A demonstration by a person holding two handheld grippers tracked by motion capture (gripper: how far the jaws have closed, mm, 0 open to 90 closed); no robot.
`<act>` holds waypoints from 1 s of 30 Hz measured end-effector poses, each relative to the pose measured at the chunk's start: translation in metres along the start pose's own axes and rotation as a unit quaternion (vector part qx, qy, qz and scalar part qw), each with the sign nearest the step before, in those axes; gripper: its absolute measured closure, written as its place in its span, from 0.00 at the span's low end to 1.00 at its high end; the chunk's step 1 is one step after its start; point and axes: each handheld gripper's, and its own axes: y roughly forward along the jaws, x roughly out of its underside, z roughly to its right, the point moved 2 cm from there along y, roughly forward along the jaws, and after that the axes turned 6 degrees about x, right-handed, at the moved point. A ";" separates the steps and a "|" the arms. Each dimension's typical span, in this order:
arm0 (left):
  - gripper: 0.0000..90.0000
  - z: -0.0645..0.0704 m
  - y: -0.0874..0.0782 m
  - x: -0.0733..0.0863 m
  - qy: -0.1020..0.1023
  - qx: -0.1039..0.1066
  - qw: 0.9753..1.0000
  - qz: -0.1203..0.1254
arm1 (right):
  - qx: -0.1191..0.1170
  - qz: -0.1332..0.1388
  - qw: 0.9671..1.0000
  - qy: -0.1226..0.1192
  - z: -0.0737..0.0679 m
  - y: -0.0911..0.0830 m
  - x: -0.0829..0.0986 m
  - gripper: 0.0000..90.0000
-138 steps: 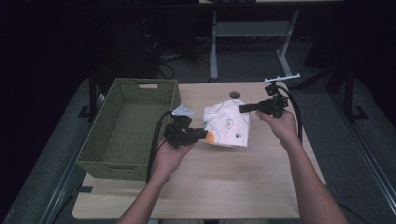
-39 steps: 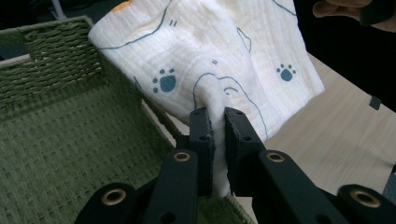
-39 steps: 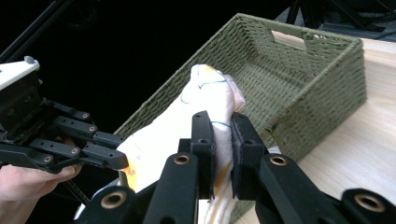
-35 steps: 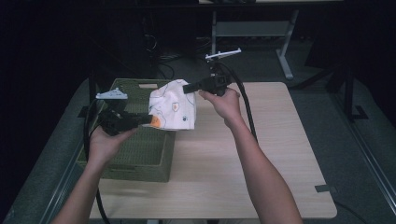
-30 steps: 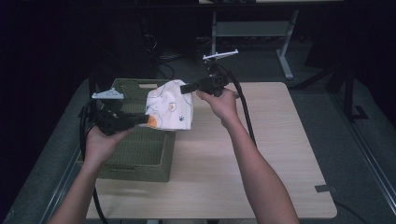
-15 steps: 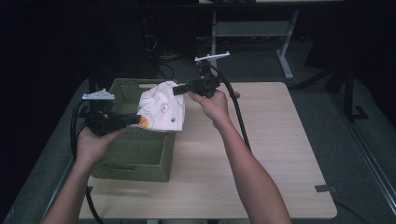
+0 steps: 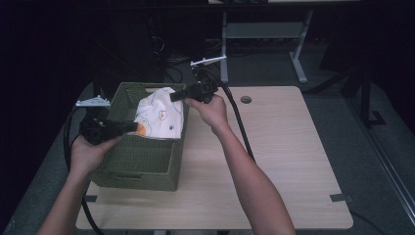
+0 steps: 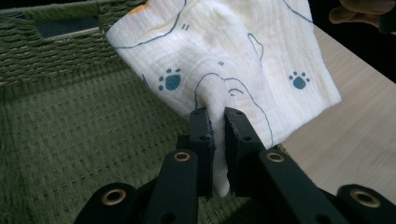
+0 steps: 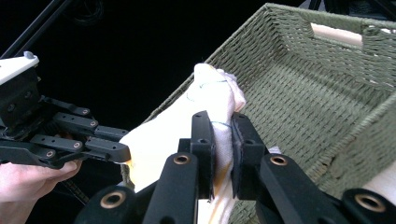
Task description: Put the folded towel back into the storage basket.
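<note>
Over the basket [image 7: 147,161], cloth [image 7: 159,117] now farther left (both claws clamped)

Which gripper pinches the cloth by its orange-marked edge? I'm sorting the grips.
The left gripper: its jaws clamp the cloth at the orange patch, while the right gripper holds the plain white upper edge over the basket.

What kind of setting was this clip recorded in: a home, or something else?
Most likely a lab or workshop, not a home. The wooden table has a cable hole and tape marks, tangled cables lie on the dark floor behind it, and a bare metal desk frame stands beyond.
</note>
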 end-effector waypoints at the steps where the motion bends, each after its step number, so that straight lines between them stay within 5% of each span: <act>1: 0.92 -0.001 -0.001 0.001 -0.001 -0.001 1.000 -0.001 | -0.001 -0.001 1.000 -0.001 -0.001 0.002 0.000 0.90; 30: 0.91 -0.028 -0.010 0.025 -0.019 -0.032 0.999 -0.028 | -0.010 -0.020 1.000 0.011 -0.002 0.049 0.009 0.90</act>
